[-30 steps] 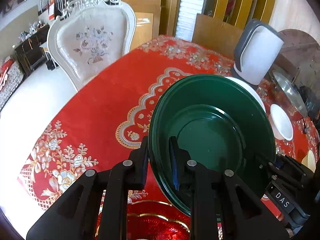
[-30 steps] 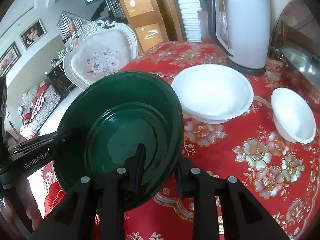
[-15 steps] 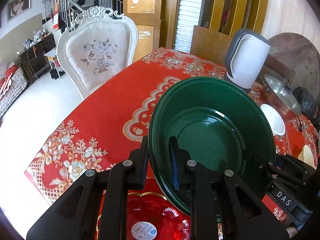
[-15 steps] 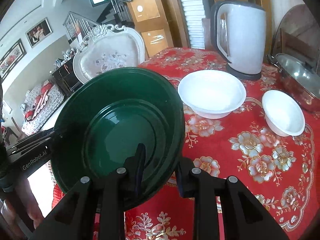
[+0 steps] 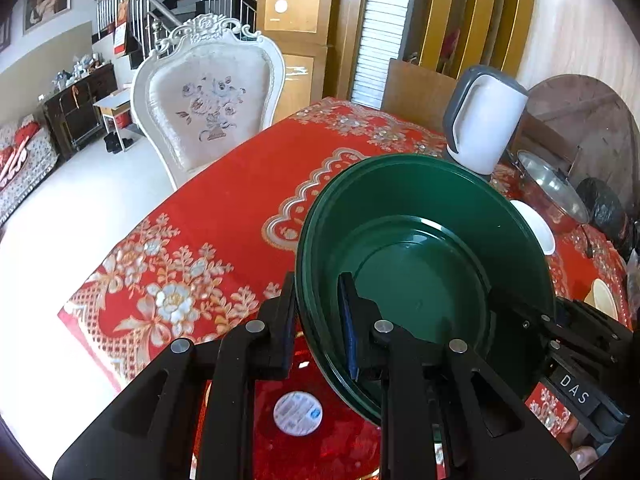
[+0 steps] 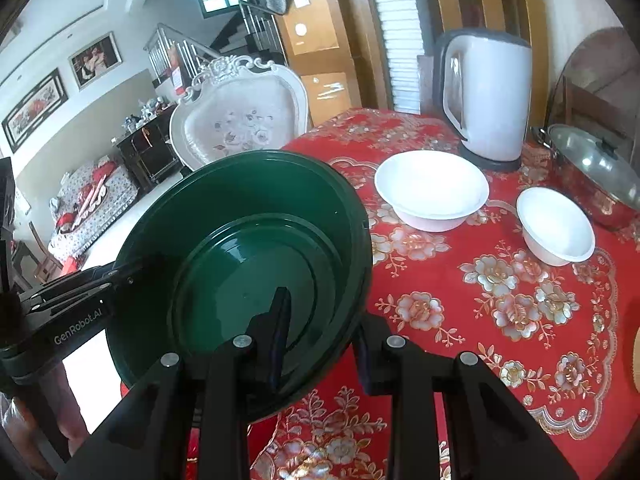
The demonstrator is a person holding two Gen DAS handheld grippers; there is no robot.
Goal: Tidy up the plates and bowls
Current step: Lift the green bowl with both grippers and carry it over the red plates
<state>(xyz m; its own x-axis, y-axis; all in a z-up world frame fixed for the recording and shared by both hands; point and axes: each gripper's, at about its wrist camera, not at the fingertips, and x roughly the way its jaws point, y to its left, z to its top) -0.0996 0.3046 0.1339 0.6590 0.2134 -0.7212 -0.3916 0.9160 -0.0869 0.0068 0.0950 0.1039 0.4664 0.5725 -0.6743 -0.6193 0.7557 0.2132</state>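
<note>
Green bowl (image 5: 424,264) gripped at opposite rims by left tongs (image 5: 318,320) and right tongs (image 6: 320,332)

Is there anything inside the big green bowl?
Empty. The green bowl shows only its bare, shiny bottom, apart from the fingers clamping its rim.

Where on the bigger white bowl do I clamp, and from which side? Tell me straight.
Take the bigger white bowl by its near rim, one finger inside, one outside, coming from the front: it sits upright, lip open, with the kettle close behind. The right gripper must first release the green bowl.
</note>
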